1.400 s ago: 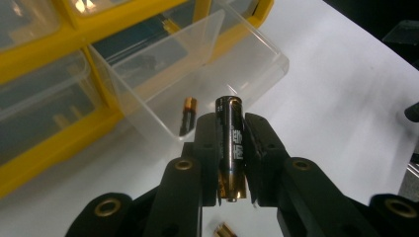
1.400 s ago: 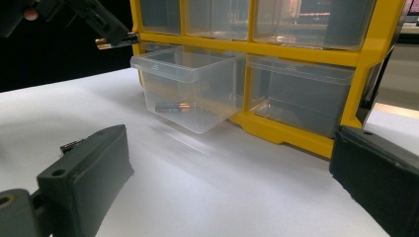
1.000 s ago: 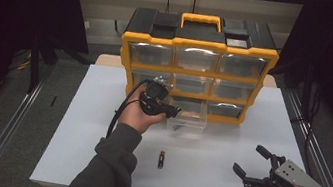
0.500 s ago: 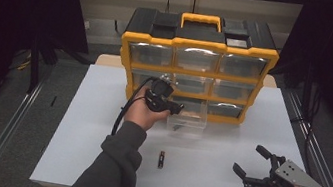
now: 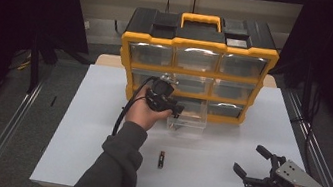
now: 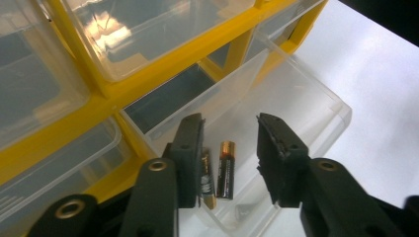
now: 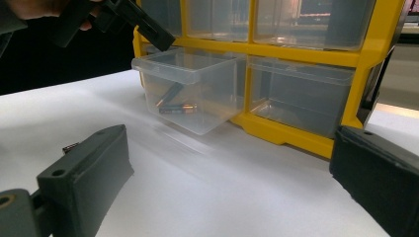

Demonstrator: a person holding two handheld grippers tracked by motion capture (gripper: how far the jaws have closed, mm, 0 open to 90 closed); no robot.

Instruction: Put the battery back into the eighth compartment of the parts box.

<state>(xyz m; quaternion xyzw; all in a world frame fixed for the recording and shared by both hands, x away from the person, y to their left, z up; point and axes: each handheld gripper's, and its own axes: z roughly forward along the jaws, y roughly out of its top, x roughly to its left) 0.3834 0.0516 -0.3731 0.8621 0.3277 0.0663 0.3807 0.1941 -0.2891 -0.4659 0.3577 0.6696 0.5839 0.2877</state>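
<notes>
A yellow and black drawer cabinet (image 5: 198, 58) stands at the back of the white table (image 5: 88, 126). Its bottom middle clear drawer (image 5: 190, 120) (image 6: 296, 98) (image 7: 190, 86) is pulled out, and two batteries (image 6: 225, 170) (image 7: 178, 106) lie inside. Above the drawer's left side hovers my left gripper (image 5: 172, 108) (image 6: 228, 153), open, with nothing between its jaws. One more battery (image 5: 161, 159) lies on the table near the front. At the front right my right gripper (image 5: 252, 163) stands open and empty, pointing at the cabinet.
The other cabinet drawers (image 5: 195, 57) are pushed in. A black cable (image 5: 123, 112) loops down from the left gripper. Metal rails (image 5: 14, 115) run along both sides of the table, with dark floor beyond.
The left gripper has shifted slightly right and forward over the pulled-out drawer. The right gripper has stayed in place.
</notes>
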